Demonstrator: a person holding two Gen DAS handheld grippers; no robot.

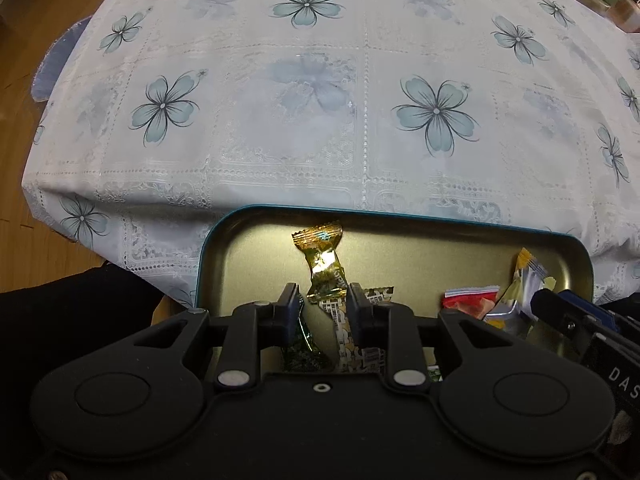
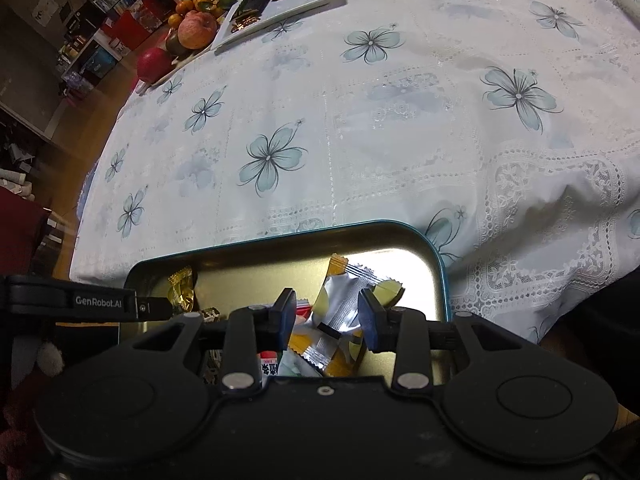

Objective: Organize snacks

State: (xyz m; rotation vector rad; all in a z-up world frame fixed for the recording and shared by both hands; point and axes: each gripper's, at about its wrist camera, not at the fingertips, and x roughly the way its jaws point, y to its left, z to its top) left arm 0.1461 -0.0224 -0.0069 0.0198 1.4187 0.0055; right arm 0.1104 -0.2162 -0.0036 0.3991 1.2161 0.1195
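Mid-sort: both tools sit over the teal-rimmed gold metal tin [image 1: 400, 248]. Left tool [image 1: 323, 300] narrowly straddles a gold foil-wrapped candy [image 1: 322, 258], right tool [image 2: 327, 312] gapes around a silver-and-yellow sachet [image 2: 340, 300]. Pinching comes next, I'd guess.

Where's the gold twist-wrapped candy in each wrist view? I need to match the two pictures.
Left wrist: gold twist-wrapped candy lies mid-tin, just ahead of the left claw.
Right wrist: same candy sits at the tin's far-left end, left of the right claw.
Shared landmark: the teal-rimmed tin.
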